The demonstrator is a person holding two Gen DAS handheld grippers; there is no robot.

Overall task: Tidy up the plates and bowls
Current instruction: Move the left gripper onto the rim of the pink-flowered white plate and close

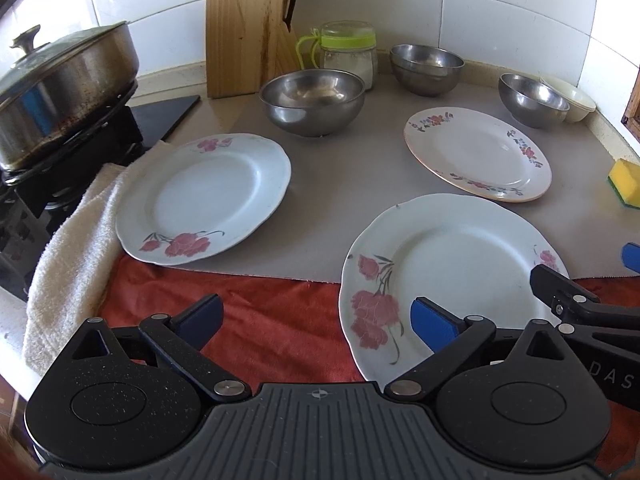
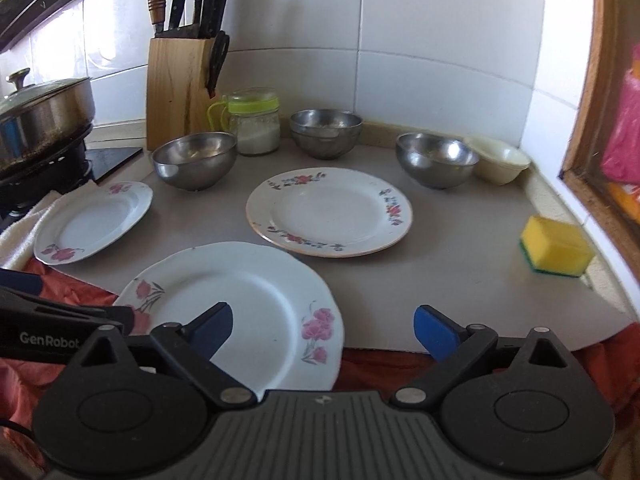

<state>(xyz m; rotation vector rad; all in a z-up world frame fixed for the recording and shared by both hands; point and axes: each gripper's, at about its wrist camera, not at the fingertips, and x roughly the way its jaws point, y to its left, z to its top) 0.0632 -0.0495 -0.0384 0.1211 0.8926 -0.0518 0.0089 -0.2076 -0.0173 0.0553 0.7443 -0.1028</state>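
- The left tongs [image 1: 316, 316] stand wide open with nothing between the blue pads; one pad hangs over the red cloth [image 1: 260, 320], the other over the near plate [image 1: 448, 280].
- The right tongs [image 2: 323, 330] are also wide open and grip nothing. Their left pad is above the near plate [image 2: 256, 300]; the right pad is above the grey mat [image 2: 460, 280]. The bodies of both tongs hide the front rim of this plate.
- The near plate, white with pink flowers, lies partly on the red cloth and partly on the grey mat.
- To the left a second pink-flower plate [image 1: 204, 196] rests with one edge on a white towel [image 1: 76, 248], so it looks a little tilted.
- Further back, a plate with a small flower border [image 2: 329, 211] lies flat on the mat, apart from the others.
- A yellow sponge [image 2: 556, 246] sits at the right side of the tabletop.
- Behind stand three steel bowls [image 2: 194, 160] [image 2: 326, 132] [image 2: 436, 158]; the right one touches and partly covers a cream bowl [image 2: 502, 162].
- At the wall are a jar with a green lid [image 2: 254, 120] and a knife block [image 2: 176, 92]; a lidded pan [image 1: 60, 92] is cut off at the left.
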